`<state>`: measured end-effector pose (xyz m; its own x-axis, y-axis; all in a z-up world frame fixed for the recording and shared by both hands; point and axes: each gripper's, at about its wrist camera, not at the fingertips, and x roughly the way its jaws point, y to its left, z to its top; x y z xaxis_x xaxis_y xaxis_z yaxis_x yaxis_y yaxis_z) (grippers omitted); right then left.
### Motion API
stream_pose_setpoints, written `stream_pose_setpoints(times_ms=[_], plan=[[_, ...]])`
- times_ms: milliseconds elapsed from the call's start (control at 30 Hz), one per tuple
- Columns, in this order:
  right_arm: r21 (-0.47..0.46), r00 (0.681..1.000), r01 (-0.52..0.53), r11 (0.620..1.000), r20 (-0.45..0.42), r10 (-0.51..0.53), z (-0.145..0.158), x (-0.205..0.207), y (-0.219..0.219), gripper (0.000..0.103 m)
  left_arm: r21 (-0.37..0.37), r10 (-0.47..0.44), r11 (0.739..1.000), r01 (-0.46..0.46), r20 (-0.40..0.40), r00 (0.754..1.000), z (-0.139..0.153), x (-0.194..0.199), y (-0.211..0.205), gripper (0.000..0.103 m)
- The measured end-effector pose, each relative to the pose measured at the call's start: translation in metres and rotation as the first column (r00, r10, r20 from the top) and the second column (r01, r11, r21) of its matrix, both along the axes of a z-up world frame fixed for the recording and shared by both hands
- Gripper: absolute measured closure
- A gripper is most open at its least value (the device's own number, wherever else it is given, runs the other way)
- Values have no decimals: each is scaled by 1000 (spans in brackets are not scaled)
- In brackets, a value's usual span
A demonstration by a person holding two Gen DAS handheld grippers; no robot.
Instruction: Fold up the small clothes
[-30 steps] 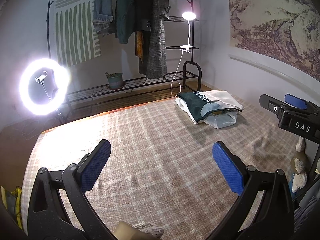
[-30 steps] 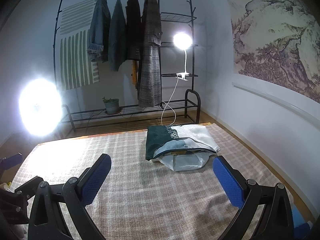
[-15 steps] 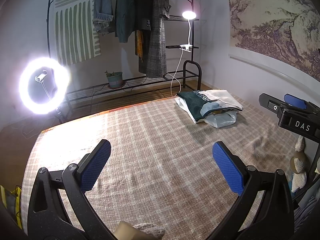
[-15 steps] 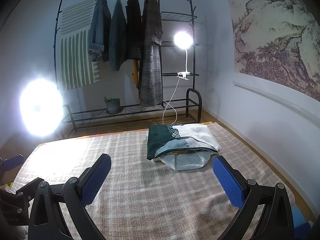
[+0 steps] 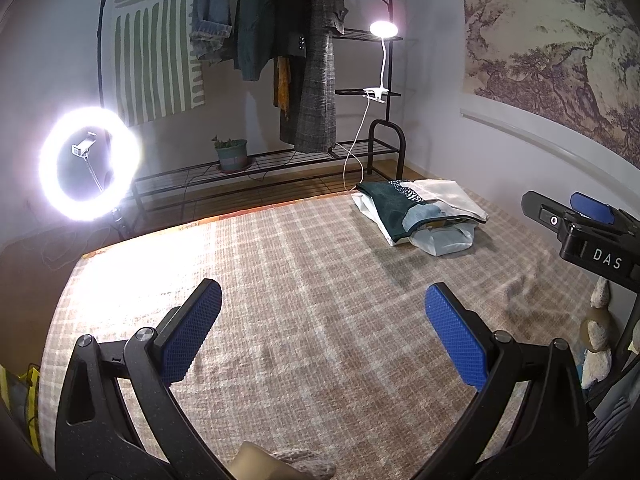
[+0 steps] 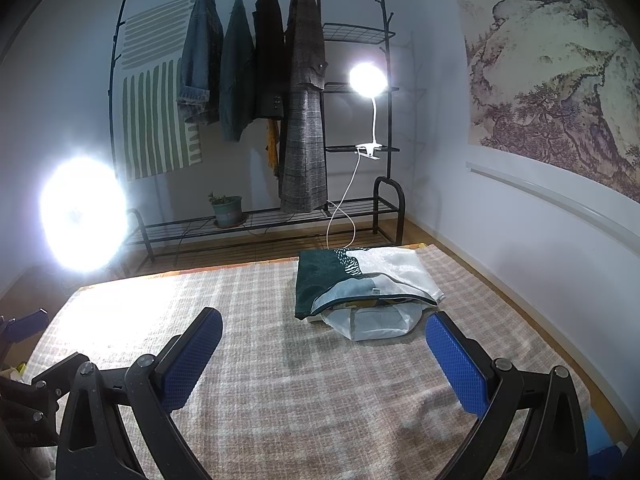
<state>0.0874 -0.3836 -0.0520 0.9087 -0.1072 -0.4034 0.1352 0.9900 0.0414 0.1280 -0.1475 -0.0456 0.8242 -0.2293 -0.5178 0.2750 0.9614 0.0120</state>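
Left wrist view shows a wide checked cloth [image 5: 320, 280] that covers the whole work surface. At its far right side lies a pile of folded clothes [image 5: 420, 212], dark green and white pieces on a pale one. The left gripper [image 5: 322, 312] hangs over the near part of the cloth, jaws wide apart, holding nothing. The right gripper [image 6: 324, 338] is also spread wide and empty, with the pile just beyond its fingers.

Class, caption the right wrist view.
Open blue-padded right tongs face a folded green-and-white clothes pile on a checked beige blanket.
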Motion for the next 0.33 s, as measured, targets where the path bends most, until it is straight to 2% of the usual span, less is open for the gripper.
stream_pose_setpoints(times_ms=[333], plan=[[-7, 1000, 1, 1000, 2, -1, 1, -1, 3, 0, -7, 11, 1000, -11, 15, 1000, -3, -10, -2, 0]])
